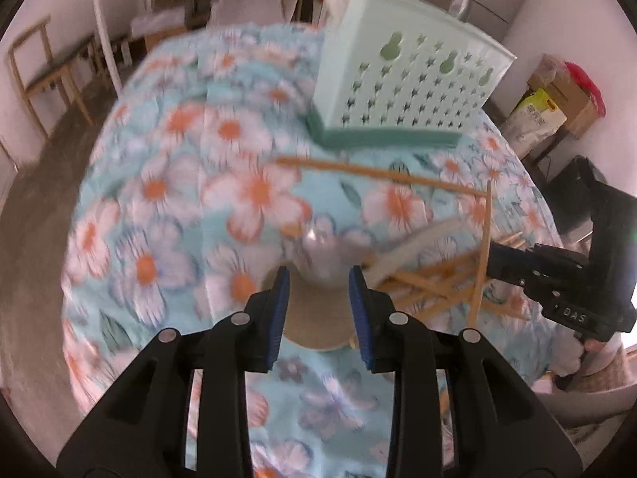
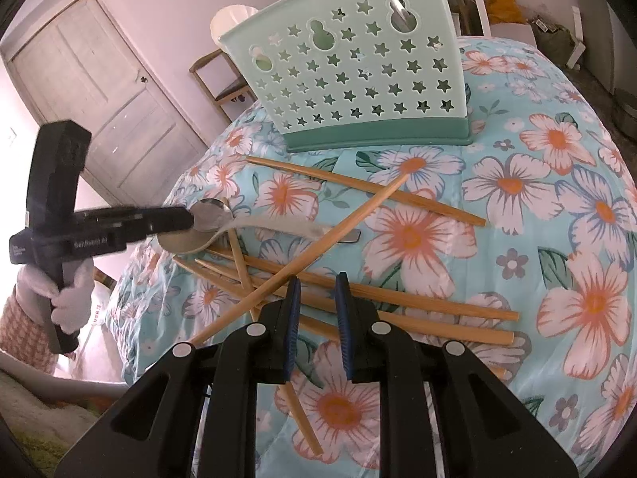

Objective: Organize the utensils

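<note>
A mint-green utensil caddy (image 1: 406, 79) (image 2: 354, 75) with star holes stands at the far side of the flowered table. Several bamboo chopsticks (image 2: 358, 283) (image 1: 438, 283) lie crossed in a loose pile in front of it. My left gripper (image 1: 318, 279) (image 2: 187, 217) is at the bowls of two metal spoons (image 2: 207, 223) (image 1: 322, 255); its jaws stand apart around them, and the view is blurred. My right gripper (image 2: 316, 283) (image 1: 497, 255) hovers just above the chopstick pile, jaws narrowly apart, holding nothing.
The table wears a light-blue cloth with orange and white flowers (image 2: 517, 183). A spoon handle shows through a caddy hole (image 2: 402, 12). A white door (image 2: 91, 91) and wooden chairs (image 1: 43, 75) stand beyond the table. Cardboard boxes (image 1: 557, 99) sit at the right.
</note>
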`<action>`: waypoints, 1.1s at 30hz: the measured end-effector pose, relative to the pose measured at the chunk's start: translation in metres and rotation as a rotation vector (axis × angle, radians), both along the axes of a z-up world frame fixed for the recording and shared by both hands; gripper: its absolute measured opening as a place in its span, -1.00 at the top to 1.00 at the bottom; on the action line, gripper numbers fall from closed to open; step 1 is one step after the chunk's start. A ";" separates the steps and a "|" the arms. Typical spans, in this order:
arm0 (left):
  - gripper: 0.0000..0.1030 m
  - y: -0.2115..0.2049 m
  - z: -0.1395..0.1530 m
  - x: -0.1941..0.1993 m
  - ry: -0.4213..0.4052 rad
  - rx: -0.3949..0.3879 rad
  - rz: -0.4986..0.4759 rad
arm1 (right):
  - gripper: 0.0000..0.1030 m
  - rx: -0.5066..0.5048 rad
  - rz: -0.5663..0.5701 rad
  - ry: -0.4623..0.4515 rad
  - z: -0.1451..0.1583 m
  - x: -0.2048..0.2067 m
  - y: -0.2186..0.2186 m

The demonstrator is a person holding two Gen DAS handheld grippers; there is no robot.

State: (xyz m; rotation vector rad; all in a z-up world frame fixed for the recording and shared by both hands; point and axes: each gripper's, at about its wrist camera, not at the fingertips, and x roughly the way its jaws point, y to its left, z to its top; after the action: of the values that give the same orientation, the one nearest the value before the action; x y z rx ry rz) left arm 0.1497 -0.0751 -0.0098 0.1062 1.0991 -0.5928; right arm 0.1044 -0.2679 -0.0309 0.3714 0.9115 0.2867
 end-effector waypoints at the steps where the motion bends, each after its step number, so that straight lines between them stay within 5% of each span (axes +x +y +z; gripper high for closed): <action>1: 0.44 0.004 -0.002 0.001 0.030 -0.020 0.015 | 0.65 0.001 0.001 -0.001 0.000 0.000 0.000; 11: 0.28 0.035 -0.019 0.027 0.245 -0.307 0.184 | 0.64 0.003 -0.002 -0.001 0.000 0.000 0.000; 18: 0.25 0.044 -0.023 0.043 0.322 -0.431 0.270 | 0.64 0.004 -0.003 -0.001 0.000 0.000 -0.001; 26: 0.28 0.041 -0.016 0.057 0.237 -0.333 0.292 | 0.64 0.005 -0.003 -0.001 0.000 0.000 0.000; 28: 0.28 0.036 -0.017 0.062 0.190 -0.255 0.270 | 0.64 0.007 -0.003 0.000 0.000 0.000 0.000; 33: 0.29 0.023 -0.026 0.077 0.214 -0.215 0.179 | 0.64 0.009 -0.003 0.000 0.000 0.000 -0.001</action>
State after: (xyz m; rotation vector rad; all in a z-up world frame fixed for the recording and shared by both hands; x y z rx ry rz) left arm 0.2270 -0.0517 -0.0363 -0.2451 1.2288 -0.5662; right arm 0.1045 -0.2686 -0.0311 0.3813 0.9100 0.2883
